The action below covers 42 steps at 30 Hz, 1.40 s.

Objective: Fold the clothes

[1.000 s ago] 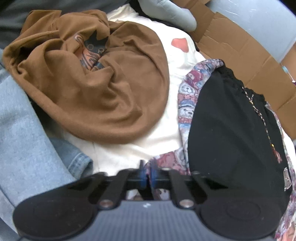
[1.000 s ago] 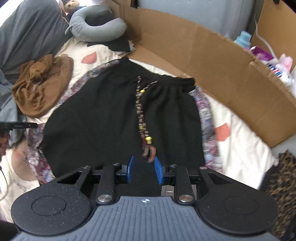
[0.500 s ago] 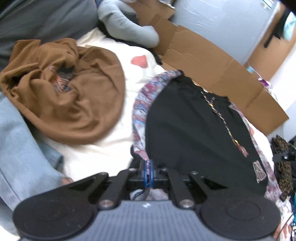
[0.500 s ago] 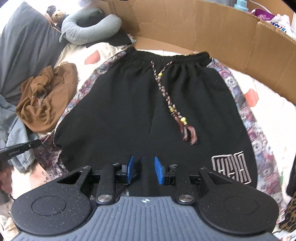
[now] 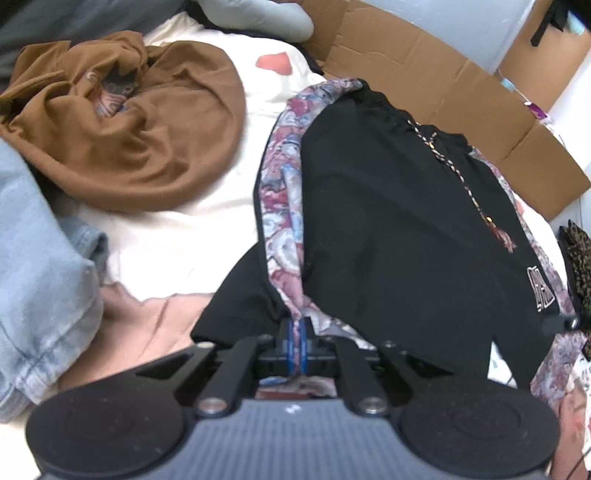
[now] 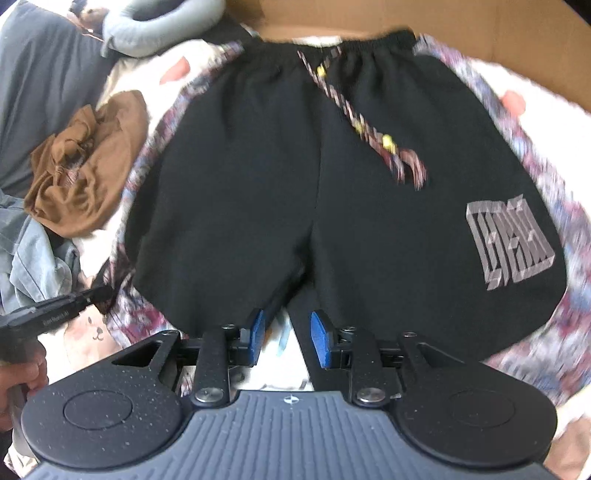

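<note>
The right wrist view is smeared: the shorts' (image 6: 332, 192) patterned side panels and beaded drawstring (image 6: 365, 125) blur into streaks. The grey print (image 6: 513, 240) on one leg can't be read. The left hand-held gripper (image 5: 295, 334) hides the hem it pinches. The grey neck pillow (image 6: 155, 26) and denim garment (image 5: 33, 258) run off the frame edges.

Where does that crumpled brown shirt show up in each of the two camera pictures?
Left wrist view: the brown shirt fills the upper left, left of the black shorts.
Right wrist view: it sits small at the left edge, again left of the shorts.
Shared landmark: the shorts' beaded drawstring.
</note>
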Motion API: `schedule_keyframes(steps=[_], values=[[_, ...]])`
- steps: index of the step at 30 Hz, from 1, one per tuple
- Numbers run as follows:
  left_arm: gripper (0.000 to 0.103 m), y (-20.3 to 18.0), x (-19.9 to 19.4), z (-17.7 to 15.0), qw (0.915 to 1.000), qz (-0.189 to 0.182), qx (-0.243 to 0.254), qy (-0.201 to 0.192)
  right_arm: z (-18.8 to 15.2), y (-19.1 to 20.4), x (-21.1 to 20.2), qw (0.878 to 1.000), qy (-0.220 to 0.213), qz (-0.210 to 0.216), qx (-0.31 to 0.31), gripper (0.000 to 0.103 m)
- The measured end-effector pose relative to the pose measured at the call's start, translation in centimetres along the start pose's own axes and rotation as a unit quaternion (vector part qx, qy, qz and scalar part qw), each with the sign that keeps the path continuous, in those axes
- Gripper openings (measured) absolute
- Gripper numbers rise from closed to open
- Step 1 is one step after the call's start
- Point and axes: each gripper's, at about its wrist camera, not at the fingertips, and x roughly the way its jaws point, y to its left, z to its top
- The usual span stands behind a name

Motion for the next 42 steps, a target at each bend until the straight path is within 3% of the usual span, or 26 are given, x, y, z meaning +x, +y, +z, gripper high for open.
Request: schedule_keyframes(steps=[5,14,19,24,31,36,37,38,42], values=[[0.015,1.0,-0.4,0.1,0.9999,0.014,0.005,0.0,-2.6,-0.6,1.8,0.999,0.025,0.002,0.023,0.035],[0.015,3.4,-0.5,1.1,0.9991,0.023,-0.032,-0.014,-4.3,-1.2,2.8,0.998,0.041,0.011,0.04,0.035],[0.015,4.1,-1.8,2.6,0.9983,0.032,-0.025,-0.042,-4.3,-1.4,3.0,0.998,0.038,0.024,0.051,0.035],[0.018,5.2,-1.1,4.2,0.9983,0.039,-0.013,-0.04,-4.3,-1.3,3.6,0.996,0.035,0.04,0.065,0.035],[0.027,6.0,0.7,4.9,0.9995,0.006,-0.015,-0.026,-4.9,-1.6,4.3,0.995,0.04,0.046,0.085,0.035],[0.024,6.5,1.3,4.5,0.9997,-0.011,-0.012,-0.016,-5.2,-1.8,4.8,0.992,0.04,0.057,0.108,0.035],[0.021,6.5,1.3,4.5,0.9998,-0.012,-0.008,-0.013,-5.3,-1.9,4.9,0.991,0.039,0.061,0.113,0.035],[0.006,6.6,1.4,4.4,0.9999,-0.013,-0.005,-0.008,-5.3,-1.9,5.1,0.99,0.038,0.065,0.117,0.035],[0.003,6.7,0.7,4.4,0.9999,-0.005,0.004,-0.01,-5.4,-1.7,5.8,0.987,0.033,0.081,0.134,0.035]])
